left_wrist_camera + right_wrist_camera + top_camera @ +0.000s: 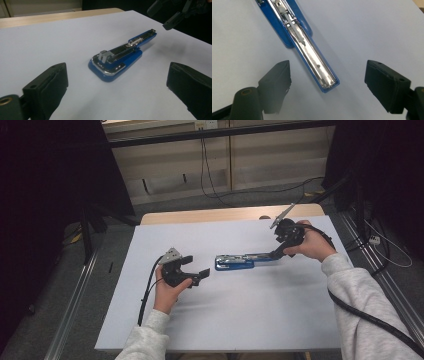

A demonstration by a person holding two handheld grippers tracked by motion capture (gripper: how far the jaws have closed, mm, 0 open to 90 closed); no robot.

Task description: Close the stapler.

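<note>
A blue stapler [239, 261] lies flat near the middle of the white table [240, 315], its long axis running left to right in the high view. It appears to be swung open: the metal staple channel faces up and runs the whole length, which suggests it is laid out this way for loading or closing rather than for stapling.

The right gripper [278, 252] is tilted down at the narrow far end of the stapler. In the right gripper view its jaws stand wide apart, one on each side of that tip [328, 86], gripping nothing and, as far as I can tell, not touching it. Straddling the slim end looks like a line-up for a pinch across the width, where the body is narrowest and easiest to span.

The left gripper [196, 270] sits to the left of the stapler's broad end, apart from it, jaws likewise spread and empty. The left gripper view looks straight at the wide rounded base [107, 68], so this gripper seems placed to steady or clamp the heavy end while the other works the tip.
</note>
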